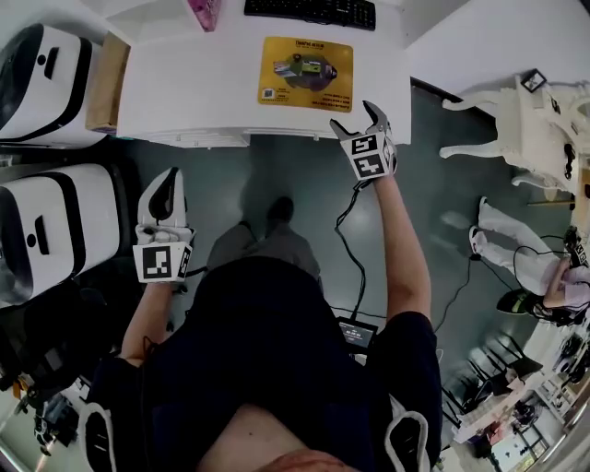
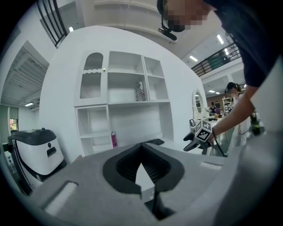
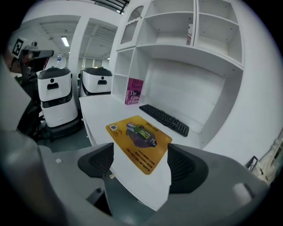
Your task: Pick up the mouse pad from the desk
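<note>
The yellow printed mouse pad lies flat on the white desk, close to its front edge. My right gripper hovers at that edge, just right of the pad's near corner, open and holding nothing. In the right gripper view the mouse pad shows between the spread jaws of the right gripper. My left gripper is held low on the left, off the desk, shut and empty. The left gripper view shows the left gripper with its tips meeting, aimed at the shelving.
A black keyboard lies behind the pad and a pink book stands at the desk's back left. Two white machines stand on the floor left of the desk. A white chair is to the right.
</note>
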A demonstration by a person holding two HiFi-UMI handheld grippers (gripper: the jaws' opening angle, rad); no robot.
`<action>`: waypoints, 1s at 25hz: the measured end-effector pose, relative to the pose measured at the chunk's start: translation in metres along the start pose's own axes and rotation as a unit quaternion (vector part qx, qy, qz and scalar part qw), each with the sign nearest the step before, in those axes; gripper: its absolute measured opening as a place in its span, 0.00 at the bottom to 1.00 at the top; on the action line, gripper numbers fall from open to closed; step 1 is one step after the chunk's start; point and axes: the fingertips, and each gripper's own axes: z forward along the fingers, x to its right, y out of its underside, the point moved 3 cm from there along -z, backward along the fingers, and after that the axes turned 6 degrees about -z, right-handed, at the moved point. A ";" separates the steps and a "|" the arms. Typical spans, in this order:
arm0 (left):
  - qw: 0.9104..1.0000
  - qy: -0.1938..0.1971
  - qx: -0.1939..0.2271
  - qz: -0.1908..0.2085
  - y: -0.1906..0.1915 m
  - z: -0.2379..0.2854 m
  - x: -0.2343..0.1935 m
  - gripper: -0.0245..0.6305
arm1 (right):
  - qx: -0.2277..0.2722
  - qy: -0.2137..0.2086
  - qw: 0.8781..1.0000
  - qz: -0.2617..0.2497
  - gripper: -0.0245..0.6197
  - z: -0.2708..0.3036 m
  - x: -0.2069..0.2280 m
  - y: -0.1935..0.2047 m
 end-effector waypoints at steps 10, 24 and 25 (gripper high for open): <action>0.999 0.005 -0.040 0.000 0.019 0.026 -0.012 0.04 | -0.059 -0.028 0.992 -0.106 0.60 0.073 0.000 0.039; 0.998 0.008 -0.070 0.000 0.031 0.045 -0.032 0.04 | -0.111 -0.080 0.975 -0.176 0.56 0.116 0.000 0.072; 0.997 0.007 -0.071 -0.001 0.032 0.046 -0.032 0.04 | -0.115 -0.082 0.973 -0.183 0.55 0.118 0.000 0.074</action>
